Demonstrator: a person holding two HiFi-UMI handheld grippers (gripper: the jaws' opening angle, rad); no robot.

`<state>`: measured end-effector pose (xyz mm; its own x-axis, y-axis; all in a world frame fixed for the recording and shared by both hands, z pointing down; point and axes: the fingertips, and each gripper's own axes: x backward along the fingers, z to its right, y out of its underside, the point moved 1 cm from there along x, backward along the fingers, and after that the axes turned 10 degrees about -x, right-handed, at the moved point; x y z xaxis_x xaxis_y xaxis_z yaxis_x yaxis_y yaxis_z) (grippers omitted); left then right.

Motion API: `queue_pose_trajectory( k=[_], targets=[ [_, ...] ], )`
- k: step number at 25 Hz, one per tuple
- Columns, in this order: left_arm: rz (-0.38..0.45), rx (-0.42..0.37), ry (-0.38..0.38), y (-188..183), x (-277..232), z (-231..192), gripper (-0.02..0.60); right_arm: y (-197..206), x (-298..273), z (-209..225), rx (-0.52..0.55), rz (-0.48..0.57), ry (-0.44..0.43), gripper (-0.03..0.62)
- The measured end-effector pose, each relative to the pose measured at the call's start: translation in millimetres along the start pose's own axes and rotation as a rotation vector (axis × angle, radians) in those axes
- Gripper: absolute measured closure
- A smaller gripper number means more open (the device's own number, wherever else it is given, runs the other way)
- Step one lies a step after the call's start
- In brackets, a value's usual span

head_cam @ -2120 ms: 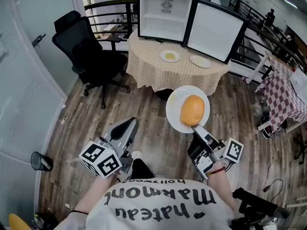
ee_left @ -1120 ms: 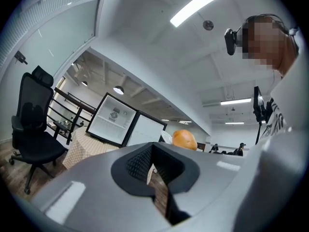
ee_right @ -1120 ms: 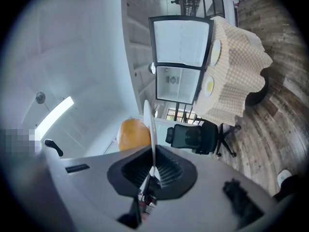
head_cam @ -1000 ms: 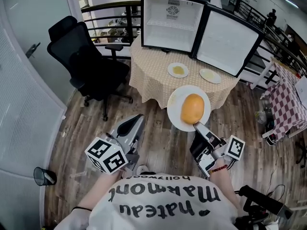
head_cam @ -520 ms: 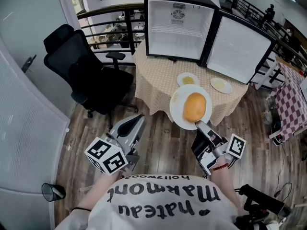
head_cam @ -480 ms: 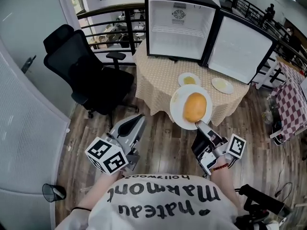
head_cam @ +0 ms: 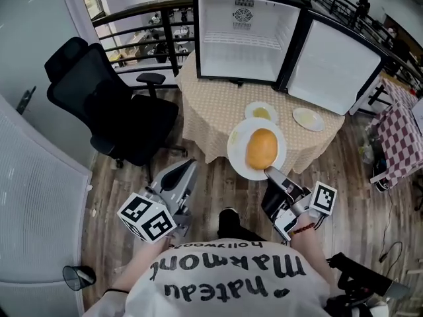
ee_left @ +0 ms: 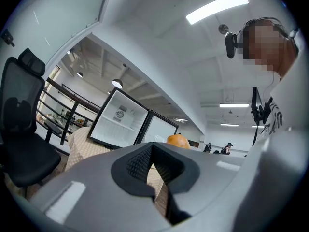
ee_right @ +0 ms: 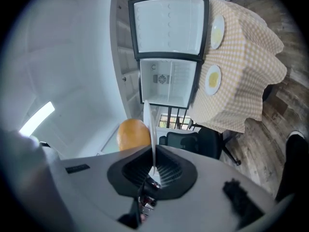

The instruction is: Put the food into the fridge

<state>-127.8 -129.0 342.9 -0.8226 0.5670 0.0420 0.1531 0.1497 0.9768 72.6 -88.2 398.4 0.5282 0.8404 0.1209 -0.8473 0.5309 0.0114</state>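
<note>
Two grippers showed ahead of me: my right gripper (head_cam: 268, 172) had its jaws pinched on the rim of a white plate (head_cam: 239, 156) carrying a golden bun (head_cam: 262, 148), near the edge of the checked table (head_cam: 211, 104) with the open fridge (head_cam: 246, 51); my left gripper (head_cam: 183, 172) was closed on nothing

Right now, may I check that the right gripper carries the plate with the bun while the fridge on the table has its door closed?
Not quite: the door of the fridge stands open, swung to the right, as the head view shows. The rest holds: the right gripper is shut on the plate with the bun, and the fridge stands on the table.
</note>
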Motion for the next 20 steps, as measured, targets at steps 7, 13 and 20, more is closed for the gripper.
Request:
queue_pose_trajectory(
  k=[7,13,20],
  targets=[
    [-0.02,-0.004,0.009,5.3,-59.6,-40.1,0.577,-61.5,-38.9,20.4,-0.025,0.015,0.038,0.569],
    [-0.016,-0.001,-0.028,-3.9,-123.0,-90.3,0.577,-132.0,-85.4,31.1,-0.036,0.011,0.065,0.571],
    [-0.039,0.036,-0.056,-1.7,-186.9,-135.9,0.577,-197.1,-136.8,43.0,-0.057,-0.034,0.085,0.571]
  ],
)
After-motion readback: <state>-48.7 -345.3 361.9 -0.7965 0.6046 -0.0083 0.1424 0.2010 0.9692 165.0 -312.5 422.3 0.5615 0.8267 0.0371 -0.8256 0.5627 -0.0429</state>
